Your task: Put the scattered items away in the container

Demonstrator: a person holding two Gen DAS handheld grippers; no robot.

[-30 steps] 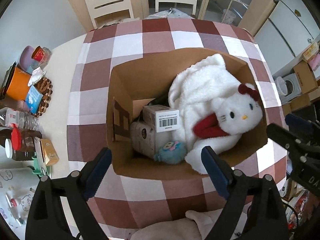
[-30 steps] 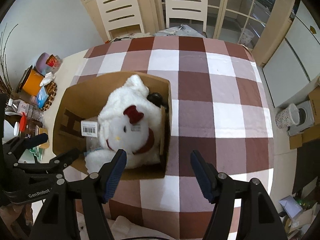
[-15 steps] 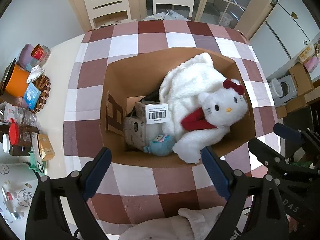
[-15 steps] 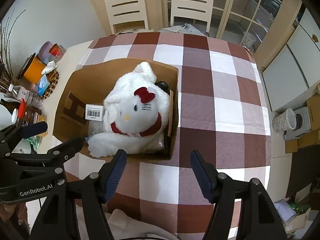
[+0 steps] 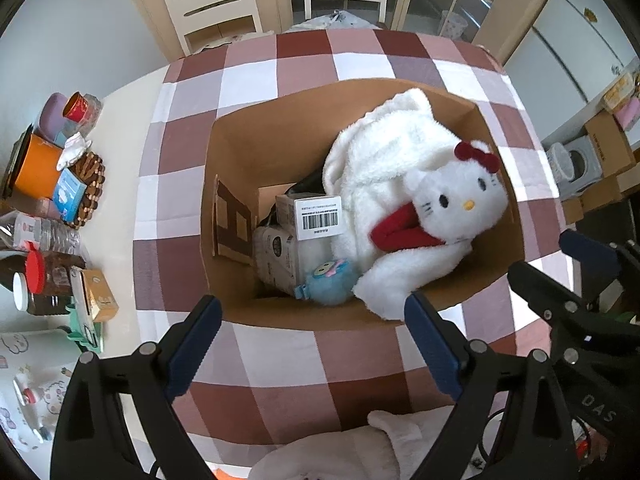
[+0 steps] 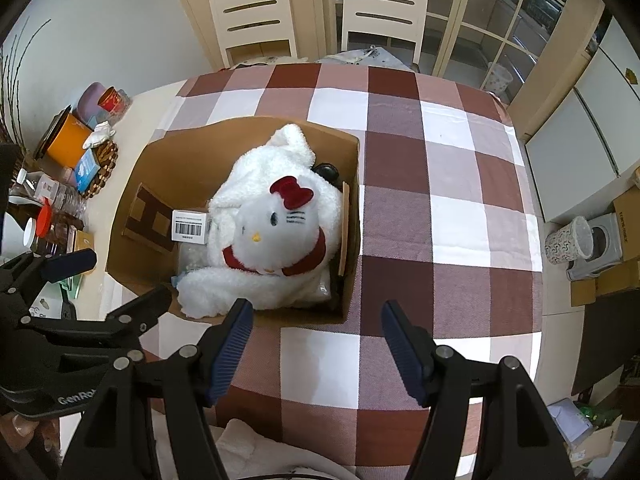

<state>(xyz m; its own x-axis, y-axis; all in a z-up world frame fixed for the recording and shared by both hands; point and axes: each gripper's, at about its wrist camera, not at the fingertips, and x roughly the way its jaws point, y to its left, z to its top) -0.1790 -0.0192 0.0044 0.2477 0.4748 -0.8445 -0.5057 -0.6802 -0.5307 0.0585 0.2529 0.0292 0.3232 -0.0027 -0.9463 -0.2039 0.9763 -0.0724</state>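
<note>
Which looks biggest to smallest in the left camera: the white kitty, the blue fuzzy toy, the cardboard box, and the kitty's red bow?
1. Cardboard box
2. White kitty, filling much of the box
3. Blue fuzzy toy
4. Red bow

The bow lies higher than the toy, so those two are less sure.

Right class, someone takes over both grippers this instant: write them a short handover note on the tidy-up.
Left gripper: empty, jaws opening, above the near rim of the cardboard box.
Right gripper: jaws apart, empty, over the checked tablecloth beside the box.
In the box: white cat plush, barcoded carton, small blue plush toy.
Done: those are packed.
Left: nothing loose shows on the cloth. Clutter sits on the bare table edge; whether it belongs to the job is unclear.
</note>
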